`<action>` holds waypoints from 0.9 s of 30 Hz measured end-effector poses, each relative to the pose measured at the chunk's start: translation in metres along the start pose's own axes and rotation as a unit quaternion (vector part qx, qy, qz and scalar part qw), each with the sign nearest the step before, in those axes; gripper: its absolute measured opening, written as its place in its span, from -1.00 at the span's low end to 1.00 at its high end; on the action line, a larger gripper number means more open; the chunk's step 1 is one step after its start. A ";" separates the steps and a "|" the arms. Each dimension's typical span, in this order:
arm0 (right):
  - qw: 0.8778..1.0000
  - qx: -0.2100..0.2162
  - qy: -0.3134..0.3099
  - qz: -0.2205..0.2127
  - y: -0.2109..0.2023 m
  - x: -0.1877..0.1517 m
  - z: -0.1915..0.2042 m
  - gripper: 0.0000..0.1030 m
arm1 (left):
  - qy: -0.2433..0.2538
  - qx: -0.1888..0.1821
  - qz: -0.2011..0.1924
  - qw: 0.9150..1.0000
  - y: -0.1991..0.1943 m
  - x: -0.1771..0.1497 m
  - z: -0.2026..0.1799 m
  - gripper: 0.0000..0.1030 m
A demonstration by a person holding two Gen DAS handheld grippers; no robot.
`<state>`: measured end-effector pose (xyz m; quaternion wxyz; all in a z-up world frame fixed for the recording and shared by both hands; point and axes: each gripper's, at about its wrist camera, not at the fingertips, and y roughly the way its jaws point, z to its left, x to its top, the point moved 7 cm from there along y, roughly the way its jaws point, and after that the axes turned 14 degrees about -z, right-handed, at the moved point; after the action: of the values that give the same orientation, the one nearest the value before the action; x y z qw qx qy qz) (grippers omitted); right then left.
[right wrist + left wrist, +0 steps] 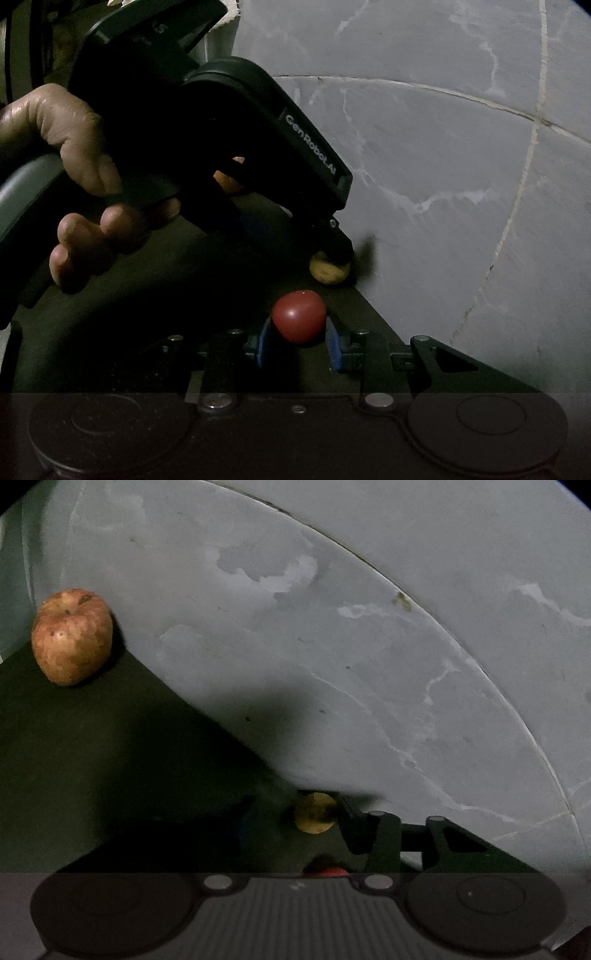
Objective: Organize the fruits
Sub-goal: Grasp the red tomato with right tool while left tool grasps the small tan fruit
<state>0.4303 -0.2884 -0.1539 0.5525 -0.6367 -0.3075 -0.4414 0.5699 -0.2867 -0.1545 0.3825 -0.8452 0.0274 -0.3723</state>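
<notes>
grey marble floor with pale veins runs behind everything, and a dark green table (pixel 369 314) cuts across it, dim under the shadows. on it, the right tool (pixel 298 341) has its blue pads standing either side of a small red fruit (pixel 299 315); they look to be just touching its flanks, so i'd call it gripped, though loosely. the left tool (pixel 341 254), held in a hand (pixel 77 177), reaches in from the left, tip down on a small yellow fruit (pixel 329 272) right at the table's edge; its own view is too dark to tell whether it's open or closed. an apple (pixel 72 637) sits well apart in the far corner. what matters next: the yellow fruit lies just beyond the red one, straight ahead of the right tool, but the left tool is already on it.
</notes>
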 end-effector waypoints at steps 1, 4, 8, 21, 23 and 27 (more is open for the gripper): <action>1.000 0.000 0.001 0.000 -0.001 0.000 -0.001 -0.35 | 0.003 -0.001 0.000 1.000 0.001 -0.001 -0.003 -0.10; 1.000 0.002 0.003 0.001 -0.001 0.000 -0.003 -0.35 | 0.013 -0.002 0.006 1.000 0.004 -0.002 -0.009 -0.17; 1.000 0.003 0.009 0.004 -0.002 0.000 -0.004 -0.36 | 0.021 -0.004 0.010 1.000 0.006 -0.001 -0.012 -0.31; 1.000 0.005 0.010 0.003 -0.002 0.000 -0.004 -0.36 | 0.025 0.018 0.002 1.000 0.016 -0.011 -0.024 -0.44; 1.000 0.007 0.009 0.000 -0.004 -0.001 -0.004 -0.36 | 0.020 0.017 -0.007 1.000 0.011 -0.015 -0.023 -0.44; 1.000 0.012 0.007 0.000 -0.009 -0.002 -0.003 -0.36 | 0.009 0.025 -0.027 0.999 0.000 -0.025 -0.027 -0.44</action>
<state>0.4205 -0.2893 -0.1519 0.5624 -0.6268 -0.3088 -0.4420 0.5348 -0.2954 -0.1579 0.3930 -0.8323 -0.0008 -0.3909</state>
